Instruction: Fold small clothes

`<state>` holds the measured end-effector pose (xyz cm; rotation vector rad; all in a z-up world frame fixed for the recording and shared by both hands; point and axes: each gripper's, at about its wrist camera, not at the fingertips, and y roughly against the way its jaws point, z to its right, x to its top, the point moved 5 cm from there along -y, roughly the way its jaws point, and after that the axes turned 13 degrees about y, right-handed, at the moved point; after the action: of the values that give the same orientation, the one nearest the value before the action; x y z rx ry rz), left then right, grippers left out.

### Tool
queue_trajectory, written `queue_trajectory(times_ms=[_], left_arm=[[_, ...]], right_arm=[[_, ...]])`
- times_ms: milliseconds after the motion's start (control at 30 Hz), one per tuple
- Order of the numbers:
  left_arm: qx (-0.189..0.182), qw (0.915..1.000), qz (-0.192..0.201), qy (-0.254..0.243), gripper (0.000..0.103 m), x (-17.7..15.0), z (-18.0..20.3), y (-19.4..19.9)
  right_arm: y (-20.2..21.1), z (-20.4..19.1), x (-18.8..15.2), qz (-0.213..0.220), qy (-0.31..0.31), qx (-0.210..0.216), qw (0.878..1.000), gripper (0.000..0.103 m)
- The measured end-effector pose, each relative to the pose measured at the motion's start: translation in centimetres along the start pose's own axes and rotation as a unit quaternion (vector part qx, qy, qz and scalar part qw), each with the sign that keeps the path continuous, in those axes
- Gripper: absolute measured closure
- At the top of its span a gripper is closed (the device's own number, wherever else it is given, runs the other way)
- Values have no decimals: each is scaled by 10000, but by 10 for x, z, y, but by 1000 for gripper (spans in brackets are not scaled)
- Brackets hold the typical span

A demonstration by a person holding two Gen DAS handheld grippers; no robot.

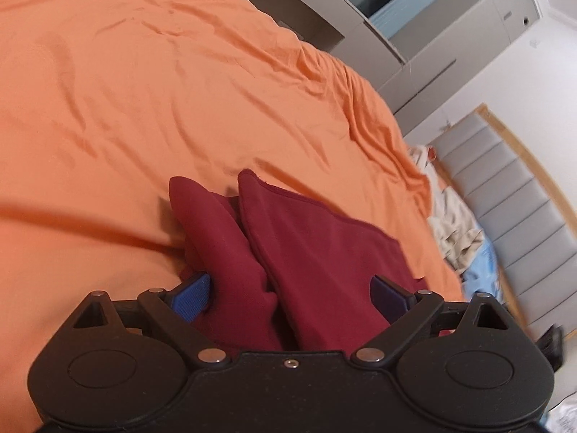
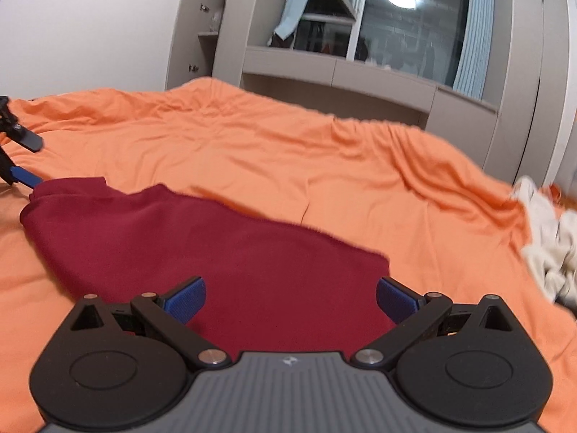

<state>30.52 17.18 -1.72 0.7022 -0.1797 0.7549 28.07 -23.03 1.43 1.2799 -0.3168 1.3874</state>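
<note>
the left gripper has its blue-padded jaws spread wide, with bunched folds of a dark red garment lying between them; the left pad touches the cloth, but nothing is clamped. the right gripper is likewise spread wide, hovering low over the same dark red garment, whose flat edge runs between the pads. the garment lies on the orange bedsheet, near the front edge of the bed. in the right wrist view the left gripper's blue fingertips meet the garment's far left corner. farther to the right, a crumpled cream cloth sits on the sheet. beyond the bed stand grey cabinets and a window with pale blue curtains.
</note>
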Motion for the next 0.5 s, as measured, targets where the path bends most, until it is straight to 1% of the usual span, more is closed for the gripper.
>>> queue_trajectory(times_ms=[100,167,233,367,500], left_arm=[[-139,9999,-20,87,7,-7,2,14],[-99,9999,-8,29,4,-12,5,20],[-105,9999,-96,-26,3,-22,7,26],[-79,9992,-293,-254,1,-55,14,33],[-241,9973,-584,-364,1,-85,25,23]], right_arm=[[-2,-2,-7,-131,-176,126,9997,0],[-3,-3,-10,-197,-255,183,9993,0],[-4,-5,-14,-265,-297,225,9990,0],[-3,-11,-17,-321,-273,212,9989,0],[0,-12,-15,-287,-251,170,9991,0]])
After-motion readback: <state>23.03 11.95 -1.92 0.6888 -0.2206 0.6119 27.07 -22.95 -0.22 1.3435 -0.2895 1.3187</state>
